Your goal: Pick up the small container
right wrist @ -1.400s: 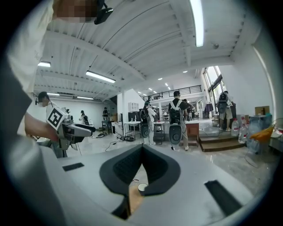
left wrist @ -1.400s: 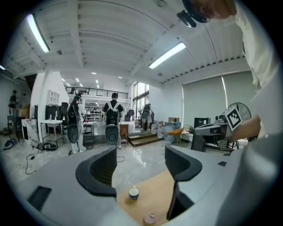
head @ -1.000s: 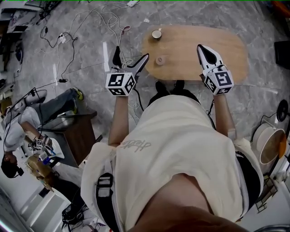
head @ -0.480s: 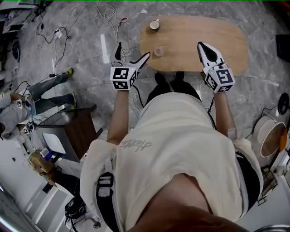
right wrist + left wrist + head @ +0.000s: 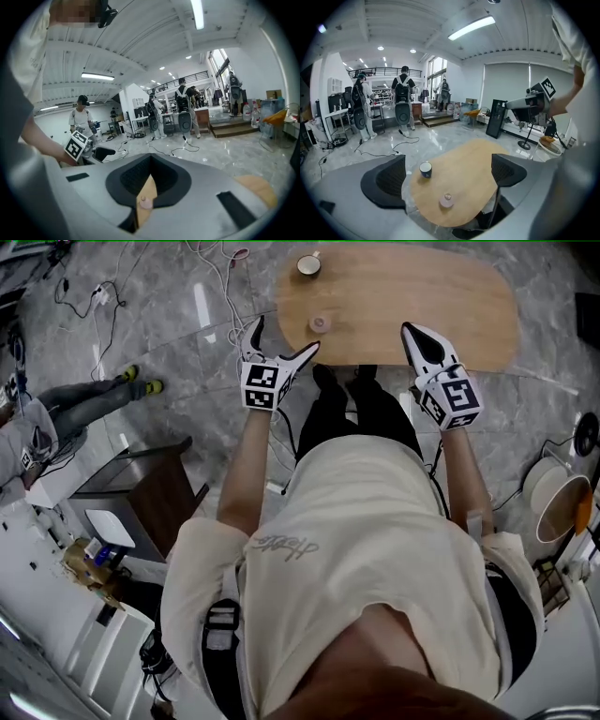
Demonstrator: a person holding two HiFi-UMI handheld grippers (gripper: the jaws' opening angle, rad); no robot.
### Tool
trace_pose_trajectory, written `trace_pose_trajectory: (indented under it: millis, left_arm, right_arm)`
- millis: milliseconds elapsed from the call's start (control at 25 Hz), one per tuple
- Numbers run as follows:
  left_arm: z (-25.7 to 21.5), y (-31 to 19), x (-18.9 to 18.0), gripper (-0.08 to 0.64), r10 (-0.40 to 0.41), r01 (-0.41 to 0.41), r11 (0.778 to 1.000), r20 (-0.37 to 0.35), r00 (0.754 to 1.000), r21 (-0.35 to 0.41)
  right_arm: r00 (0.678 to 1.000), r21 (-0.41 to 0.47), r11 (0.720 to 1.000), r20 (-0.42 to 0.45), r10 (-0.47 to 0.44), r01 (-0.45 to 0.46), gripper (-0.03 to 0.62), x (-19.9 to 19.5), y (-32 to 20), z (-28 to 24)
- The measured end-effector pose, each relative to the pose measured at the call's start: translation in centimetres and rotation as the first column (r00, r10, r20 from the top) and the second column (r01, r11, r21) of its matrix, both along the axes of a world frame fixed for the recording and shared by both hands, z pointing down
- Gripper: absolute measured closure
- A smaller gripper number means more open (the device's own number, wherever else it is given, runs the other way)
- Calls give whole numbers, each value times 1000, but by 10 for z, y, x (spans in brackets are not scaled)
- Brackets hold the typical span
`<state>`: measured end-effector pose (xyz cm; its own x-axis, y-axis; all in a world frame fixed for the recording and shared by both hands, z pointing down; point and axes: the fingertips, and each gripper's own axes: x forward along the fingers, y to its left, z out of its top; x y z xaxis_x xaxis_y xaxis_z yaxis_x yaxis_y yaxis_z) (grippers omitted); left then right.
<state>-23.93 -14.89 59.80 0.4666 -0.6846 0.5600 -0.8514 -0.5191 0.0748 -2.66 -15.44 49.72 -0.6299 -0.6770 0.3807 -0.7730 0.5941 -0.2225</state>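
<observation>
**Small container** [image 5: 446, 200]: pale pink with a small knob on top. It is stood on the oval wooden table [image 5: 441, 306], close to the table's near-left edge. In the left gripper view it is seen ahead of the jaws, roughly midway between the two pads in line of sight, and is touched by neither. A dark mug [image 5: 425, 169] with a white inside is set farther back on the same table, apart from the container.

**Left gripper** [image 5: 283, 339]: the jaws are spread wide and nothing is held between them. The gripper is held at the table's near-left corner, near the container, with its tips pointed toward the table. The bare forearm is stretched forward from a cream shirt [image 5: 375, 549].

**Right gripper** [image 5: 414, 334]: the jaws are drawn together, with the tips meeting and only a thin wedge left between them. Nothing is gripped. In the right gripper view the container is glimpsed through that slit, well beyond the jaws. The gripper is held over the table's near edge, well apart from the container and to its right, with the forearm extended.

**Markings**: black-and-white square markers are carried on each gripper's cube. A script print is borne on the shirt, but it cannot be read.
</observation>
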Motion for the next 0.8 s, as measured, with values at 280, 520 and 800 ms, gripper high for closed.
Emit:
trace_pose_trajectory:
  millis: [280,520,800]
  left_arm:
    - [75,-6,16,-24,44,-40,996,46,998,-79]
    - [144,-14,30,-23,74,-69,992,38,997,-110]
    - [217,-21,45,-24,97,-85,981,55,994,-177]
  right_arm:
    - [1000,-50,999,-15,-21,20,597,0,-4,53]
    - [997,-90,993,-23,-76,74,597,-12,-14,124]
    - [995,-145,984,3,-100,100,597,-13,-19,172]
